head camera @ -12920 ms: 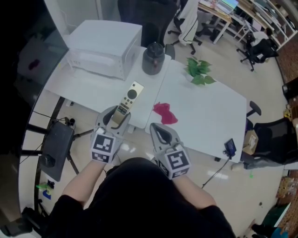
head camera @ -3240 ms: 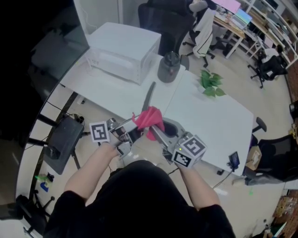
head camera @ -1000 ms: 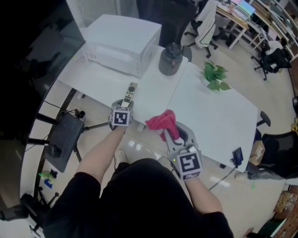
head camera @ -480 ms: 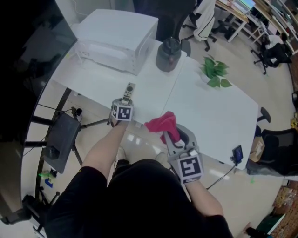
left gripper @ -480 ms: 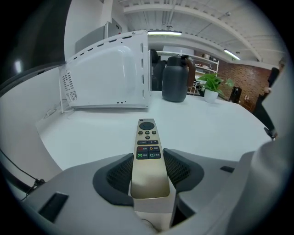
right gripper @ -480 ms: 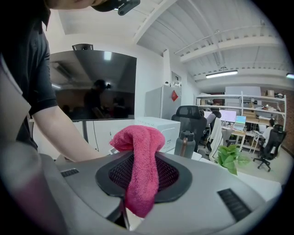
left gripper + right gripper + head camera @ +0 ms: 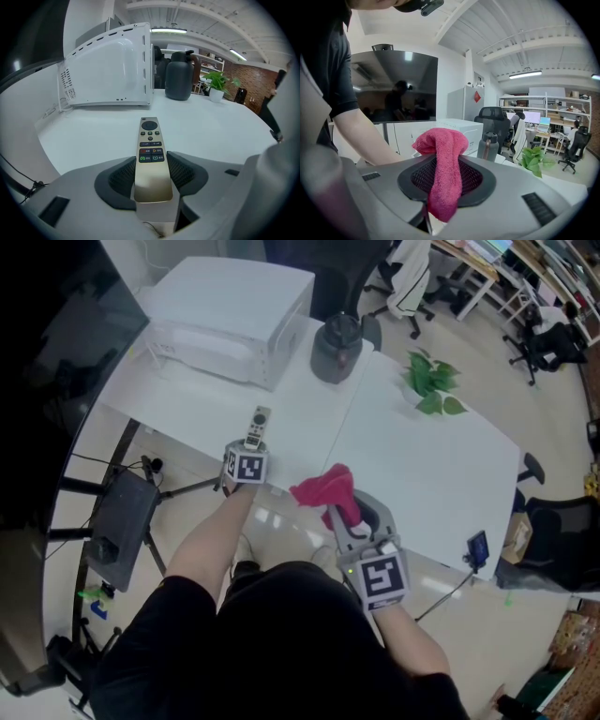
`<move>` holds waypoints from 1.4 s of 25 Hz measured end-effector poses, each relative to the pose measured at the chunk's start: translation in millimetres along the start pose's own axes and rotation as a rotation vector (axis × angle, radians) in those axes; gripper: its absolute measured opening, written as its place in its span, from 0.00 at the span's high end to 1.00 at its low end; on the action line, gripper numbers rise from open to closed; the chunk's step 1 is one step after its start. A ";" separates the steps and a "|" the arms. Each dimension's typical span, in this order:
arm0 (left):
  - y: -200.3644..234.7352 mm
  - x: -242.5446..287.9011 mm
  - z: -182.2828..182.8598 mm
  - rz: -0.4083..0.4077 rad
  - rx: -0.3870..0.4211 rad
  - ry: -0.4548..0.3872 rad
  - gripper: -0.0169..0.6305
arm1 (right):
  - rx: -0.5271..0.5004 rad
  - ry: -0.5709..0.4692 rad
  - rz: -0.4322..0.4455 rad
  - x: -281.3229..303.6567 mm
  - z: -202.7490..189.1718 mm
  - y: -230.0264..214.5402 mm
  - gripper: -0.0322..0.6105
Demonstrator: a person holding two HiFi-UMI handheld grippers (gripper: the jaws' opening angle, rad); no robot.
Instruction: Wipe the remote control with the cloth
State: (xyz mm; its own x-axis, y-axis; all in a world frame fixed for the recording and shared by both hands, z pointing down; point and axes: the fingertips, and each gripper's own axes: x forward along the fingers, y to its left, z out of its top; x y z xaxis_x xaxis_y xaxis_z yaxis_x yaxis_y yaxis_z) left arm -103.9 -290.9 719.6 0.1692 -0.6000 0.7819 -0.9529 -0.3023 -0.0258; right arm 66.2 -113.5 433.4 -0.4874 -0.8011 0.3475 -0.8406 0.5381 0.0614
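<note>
At left, pinching the gold remote control (image 7: 257, 425) by its lower end in the left gripper (image 7: 152, 180), buttons up, tip over the table (image 7: 187, 409) near its front edge: likely to steady it and bare the keys. At right, nipping the pink cloth (image 7: 443, 159) in the right gripper (image 7: 445, 185), wad bunched beyond the pads, off the front edge, seemingly poised to wipe.

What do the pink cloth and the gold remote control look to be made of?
Pink cloth: soft terry or microfibre fabric, going by its fuzzy nap and limp drape. Slim gold remote control: metal or metallic-painted plastic, satin sheen; which, unclear.
</note>
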 end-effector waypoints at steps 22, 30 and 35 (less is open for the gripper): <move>-2.8 -94.8 9.7 -0.066 -0.011 -0.256 0.58 | -0.006 -0.026 -0.007 1.3 1.2 4.7 0.79; -13.6 -165.7 29.8 -0.117 -0.033 -0.392 0.58 | 0.006 -0.032 -0.017 4.6 -1.1 5.1 0.79; -24.9 -202.4 38.4 -0.157 -0.031 -0.460 0.58 | 0.011 -0.033 -0.026 8.7 -6.5 2.9 0.79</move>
State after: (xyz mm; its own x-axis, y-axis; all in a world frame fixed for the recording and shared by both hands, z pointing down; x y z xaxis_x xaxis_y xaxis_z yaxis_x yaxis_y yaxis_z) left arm -104.8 -190.4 538.1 0.3986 -0.8163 0.4181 -0.9128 -0.3975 0.0941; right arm 61.0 -117.2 442.6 -0.4730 -0.8227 0.3153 -0.8553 0.5147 0.0598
